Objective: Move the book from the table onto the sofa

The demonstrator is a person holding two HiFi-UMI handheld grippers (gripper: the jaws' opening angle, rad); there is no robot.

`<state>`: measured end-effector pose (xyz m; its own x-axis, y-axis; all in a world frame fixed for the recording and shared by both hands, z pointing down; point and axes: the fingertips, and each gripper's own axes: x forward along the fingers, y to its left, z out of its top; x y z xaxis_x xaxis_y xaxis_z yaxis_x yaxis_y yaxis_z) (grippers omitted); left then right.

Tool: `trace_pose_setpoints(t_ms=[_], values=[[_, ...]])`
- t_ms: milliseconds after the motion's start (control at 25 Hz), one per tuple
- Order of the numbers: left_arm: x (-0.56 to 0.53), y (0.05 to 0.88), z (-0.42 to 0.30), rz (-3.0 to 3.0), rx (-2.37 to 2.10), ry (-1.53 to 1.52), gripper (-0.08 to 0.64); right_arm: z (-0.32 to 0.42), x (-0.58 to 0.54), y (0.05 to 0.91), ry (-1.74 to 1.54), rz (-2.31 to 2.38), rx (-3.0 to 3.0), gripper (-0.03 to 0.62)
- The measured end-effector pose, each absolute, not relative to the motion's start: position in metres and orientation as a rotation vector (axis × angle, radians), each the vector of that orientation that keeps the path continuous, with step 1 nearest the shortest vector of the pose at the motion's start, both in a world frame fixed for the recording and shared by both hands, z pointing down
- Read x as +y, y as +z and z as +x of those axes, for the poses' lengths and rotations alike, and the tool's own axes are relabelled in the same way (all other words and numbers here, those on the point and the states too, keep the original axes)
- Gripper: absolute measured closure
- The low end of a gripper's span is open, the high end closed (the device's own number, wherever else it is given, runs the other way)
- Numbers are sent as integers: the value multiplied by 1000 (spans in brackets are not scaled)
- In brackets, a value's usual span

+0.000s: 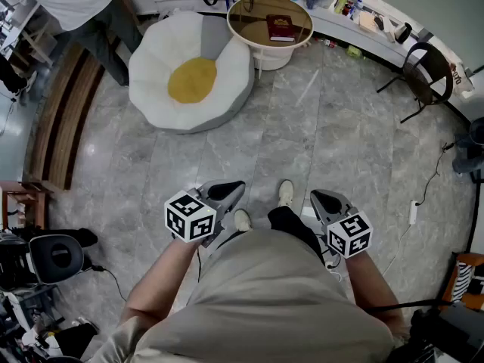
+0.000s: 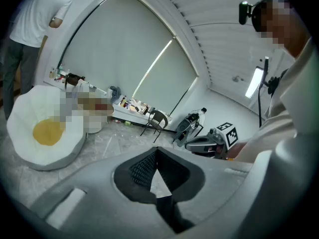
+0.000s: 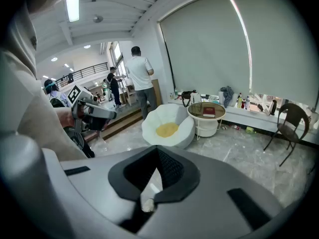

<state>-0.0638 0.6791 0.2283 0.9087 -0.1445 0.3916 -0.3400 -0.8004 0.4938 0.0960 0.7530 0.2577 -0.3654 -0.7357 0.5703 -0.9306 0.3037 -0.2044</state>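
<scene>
Head view: red book [image 1: 280, 27] on table [image 1: 248, 18], print unreadable; L gripper [image 1: 233, 188] & R gripper [image 1: 322, 198] closed, empty.

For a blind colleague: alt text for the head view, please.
A dark red book lies on a round table beside a white sofa, across a grey floor. Nearer, a person holds the left gripper and right gripper, both shut.

Round glass-topped table [image 1: 257, 4]: well ahead of left gripper [image 1: 230, 190] and right gripper [image 1: 324, 200], bearing one dark red book [image 1: 280, 28]. Grey marble floor [image 1: 302, 127]: carries white, yellow-centred sofa [image 1: 189, 74], just beside table, ahead-left of grippers.
</scene>
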Motion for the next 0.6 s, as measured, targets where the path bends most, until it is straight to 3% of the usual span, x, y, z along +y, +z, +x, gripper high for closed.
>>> trace_pose_setpoints(t_ms=[600], values=[[600, 232, 75, 2499, -432, 584, 552, 229, 655, 273, 787, 1409, -2274, 580]])
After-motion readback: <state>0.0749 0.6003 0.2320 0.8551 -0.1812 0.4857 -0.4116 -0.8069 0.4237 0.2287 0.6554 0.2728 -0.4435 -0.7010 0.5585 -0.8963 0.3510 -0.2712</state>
